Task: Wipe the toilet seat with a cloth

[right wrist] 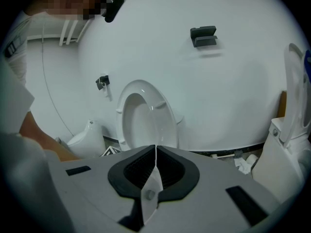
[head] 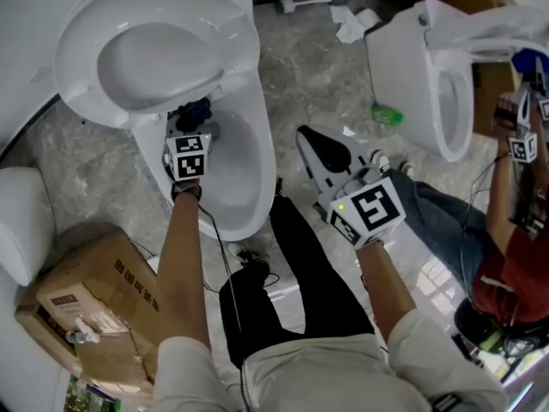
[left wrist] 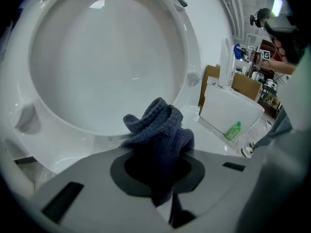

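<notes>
A dark blue cloth (left wrist: pixel 160 130) is shown clamped in the left gripper (left wrist: pixel 158 171), bunched into a wad at the lower rim of the raised toilet seat (left wrist: pixel 107 57), at 11 o'clock in the head view and just above the open bowl (head: pixel 244 170); whether the wad is actually pressed on the seat cannot be told. The right gripper (head: pixel 316 147) is held idle at 3 o'clock, its jaws clenched on nothing. Because the cloth is gripped by a fold only, it could be pulled free by a firm stroke and dropped into the bowl. Where the wad is thin, the hard jaw tips could be scraped along the seat. The upright seat could also be tipped down onto the gripper if it is dragged forwards (nothing is seen holding it up). Counted: one cloth, two grippers, two toilets (the second toilet (head: pixel 429 75) at 2 o'clock), one green bottle (head: pixel 386 114) on the floor between them, and one cardboard box (head: pixel 94 290) at 8 o'clock.
</notes>
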A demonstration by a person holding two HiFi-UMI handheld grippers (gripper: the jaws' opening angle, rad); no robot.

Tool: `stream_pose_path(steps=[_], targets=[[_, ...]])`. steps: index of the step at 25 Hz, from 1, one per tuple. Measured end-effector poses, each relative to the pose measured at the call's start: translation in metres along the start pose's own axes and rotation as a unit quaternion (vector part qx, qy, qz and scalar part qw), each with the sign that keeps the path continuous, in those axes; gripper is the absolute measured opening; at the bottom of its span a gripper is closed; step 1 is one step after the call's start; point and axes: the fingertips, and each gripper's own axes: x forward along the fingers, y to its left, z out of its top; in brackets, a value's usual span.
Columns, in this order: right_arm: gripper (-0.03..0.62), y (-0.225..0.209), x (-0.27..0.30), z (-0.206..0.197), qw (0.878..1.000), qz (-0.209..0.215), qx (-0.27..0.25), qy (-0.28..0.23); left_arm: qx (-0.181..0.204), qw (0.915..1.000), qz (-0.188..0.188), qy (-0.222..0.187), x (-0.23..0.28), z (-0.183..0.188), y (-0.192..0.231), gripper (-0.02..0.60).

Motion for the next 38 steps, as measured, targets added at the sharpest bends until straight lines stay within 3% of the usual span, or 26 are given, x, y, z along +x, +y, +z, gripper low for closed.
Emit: stream_pose_path(steps=[7, 20, 29, 38], targets=[[0.029, 0.017, 0.000, 0.000, 1.000, 0.006, -0.005, 0.008, -0.001, 0.9992, 0.031, 0.026, -0.016, -0.018, 0.040, 0.037], [0.029, 0.039, 0.005, 0.013, 1.000, 0.021, -0.012, 0.009, -0.020, 0.9970, 0.068, 0.032, -0.040, -0.024, 0.086, 0.037], [0.029, 0.054, 0.004, 0.028, 0.999, 0.032, -0.010, 0.006, -0.039, 0.9946, 0.095, -0.008, -0.082, -0.002, 0.115, 0.037], [0.029, 0.067, 0.003, 0.049, 0.999, 0.046, -0.019, -0.003, -0.024, 0.9932, 0.111, -0.028, -0.109, 0.019, 0.118, 0.037]])
